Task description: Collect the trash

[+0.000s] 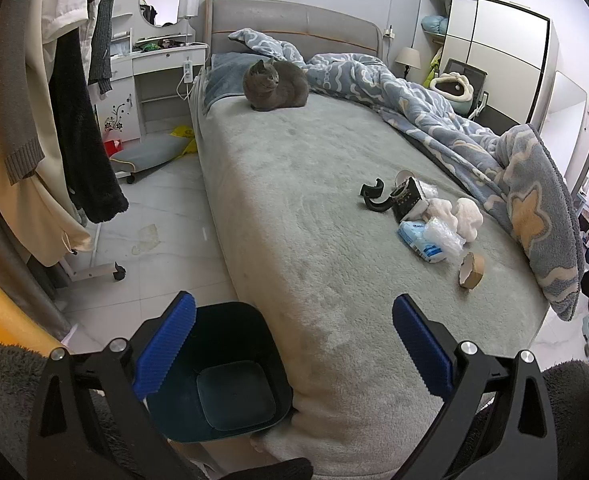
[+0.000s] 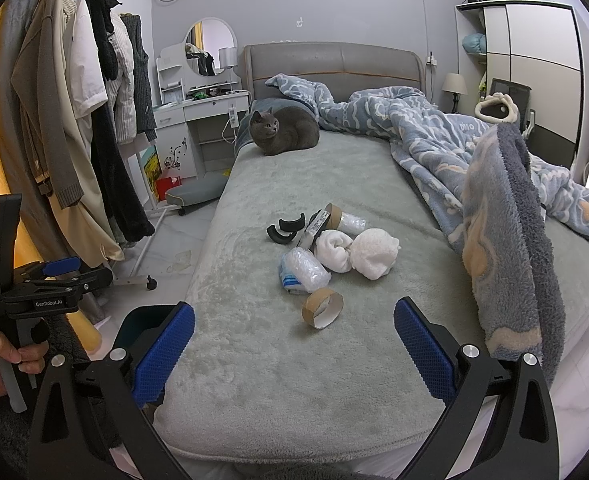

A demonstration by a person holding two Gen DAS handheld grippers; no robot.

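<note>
On the bed, your trash pile lies mid-mattress, a cardboard ring nearest you. Both your left claw and right claw gape wide, holding nothing. What looks like a bin stands at the bed's corner.

Grey-walled bedroom, padded bed, white vanity (round mirror), wardrobe, pale tiled floor.

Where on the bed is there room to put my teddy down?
Bare bedsheet lies between the cardboard ring and the foot edge, and between the cat and the trash pile. Crowded: that pile, and the blanket side.
</note>
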